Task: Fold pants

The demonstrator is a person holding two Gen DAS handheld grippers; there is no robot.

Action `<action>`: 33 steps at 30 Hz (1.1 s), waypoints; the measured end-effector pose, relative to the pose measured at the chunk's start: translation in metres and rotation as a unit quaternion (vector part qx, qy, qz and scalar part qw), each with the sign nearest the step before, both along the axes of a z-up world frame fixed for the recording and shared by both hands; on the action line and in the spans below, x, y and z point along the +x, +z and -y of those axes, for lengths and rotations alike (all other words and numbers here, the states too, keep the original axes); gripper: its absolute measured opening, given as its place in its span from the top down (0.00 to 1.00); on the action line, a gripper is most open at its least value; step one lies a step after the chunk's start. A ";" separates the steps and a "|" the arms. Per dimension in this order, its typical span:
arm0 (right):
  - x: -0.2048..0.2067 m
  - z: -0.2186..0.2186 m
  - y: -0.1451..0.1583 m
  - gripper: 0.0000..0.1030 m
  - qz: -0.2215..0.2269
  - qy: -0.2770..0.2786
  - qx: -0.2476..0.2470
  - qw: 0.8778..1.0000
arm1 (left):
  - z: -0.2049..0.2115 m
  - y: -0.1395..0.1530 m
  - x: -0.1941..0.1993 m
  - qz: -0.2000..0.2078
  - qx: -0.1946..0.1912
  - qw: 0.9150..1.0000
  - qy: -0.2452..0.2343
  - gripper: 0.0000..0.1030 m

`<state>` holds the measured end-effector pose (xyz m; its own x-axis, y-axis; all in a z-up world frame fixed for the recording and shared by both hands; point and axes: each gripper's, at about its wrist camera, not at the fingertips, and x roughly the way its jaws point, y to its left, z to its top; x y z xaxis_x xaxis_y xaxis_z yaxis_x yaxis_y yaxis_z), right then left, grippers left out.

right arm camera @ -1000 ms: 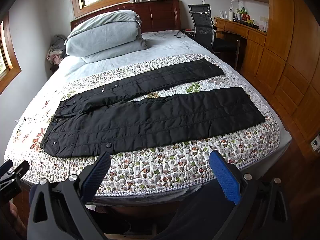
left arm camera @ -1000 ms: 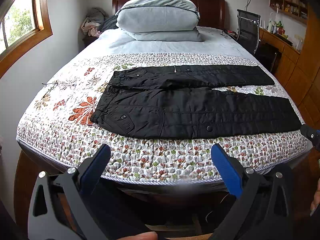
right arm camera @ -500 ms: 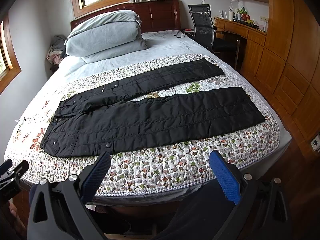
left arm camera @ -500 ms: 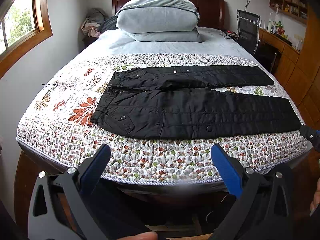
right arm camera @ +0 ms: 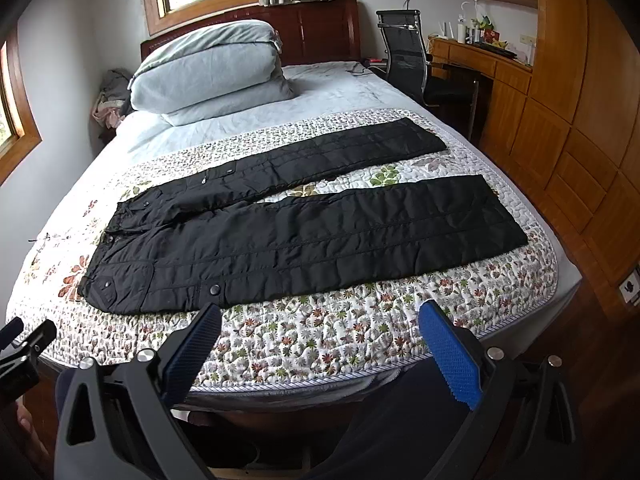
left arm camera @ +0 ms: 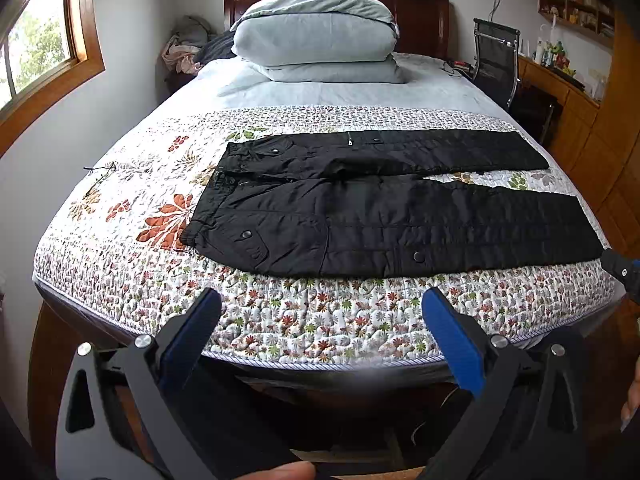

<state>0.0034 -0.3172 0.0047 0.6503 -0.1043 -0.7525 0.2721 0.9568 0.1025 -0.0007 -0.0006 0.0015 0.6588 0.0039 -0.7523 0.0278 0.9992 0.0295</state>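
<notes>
In the left wrist view, the black pants (left arm camera: 380, 208) lie flat on the floral quilt (left arm camera: 120, 264) of the bed, filling the middle of the frame. Their long axis runs left to right: waistband at centre left, the two leg cuffs at the right edge. The left gripper (left arm camera: 322, 322) hangs below them at the bottom of the frame, jaws spread wide with nothing between them, well apart from the cloth and roughly under the hip and thigh.

In the right wrist view, the pants (right arm camera: 304, 236) run from lower left up to the right, the legs splayed in a narrow V. The right gripper (right arm camera: 320, 334) sits bottom centre, jaws wide apart and empty, short of the near leg's edge. By my judgement the right gripper is nearer the cuffs and the left nearer the waistband.
</notes>
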 end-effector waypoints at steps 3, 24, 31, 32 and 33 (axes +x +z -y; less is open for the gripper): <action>0.000 0.000 0.000 0.03 0.000 0.001 0.000 1.000 | 0.001 0.000 0.000 0.001 0.001 1.000 0.000 0.03; 0.000 -0.001 0.004 0.03 0.005 0.005 -0.009 1.000 | 0.002 0.001 0.002 0.001 0.002 1.000 -0.005 0.03; 0.002 -0.006 0.006 0.03 0.005 0.010 -0.014 1.000 | -0.002 0.001 0.001 0.002 0.000 1.000 -0.001 0.03; 0.003 -0.006 0.006 0.03 0.004 0.010 -0.014 1.000 | -0.002 0.001 0.001 0.001 0.000 1.000 -0.002 0.03; 0.003 -0.006 0.007 0.03 0.004 0.011 -0.014 1.000 | -0.002 0.001 0.001 0.002 0.000 1.000 -0.001 0.03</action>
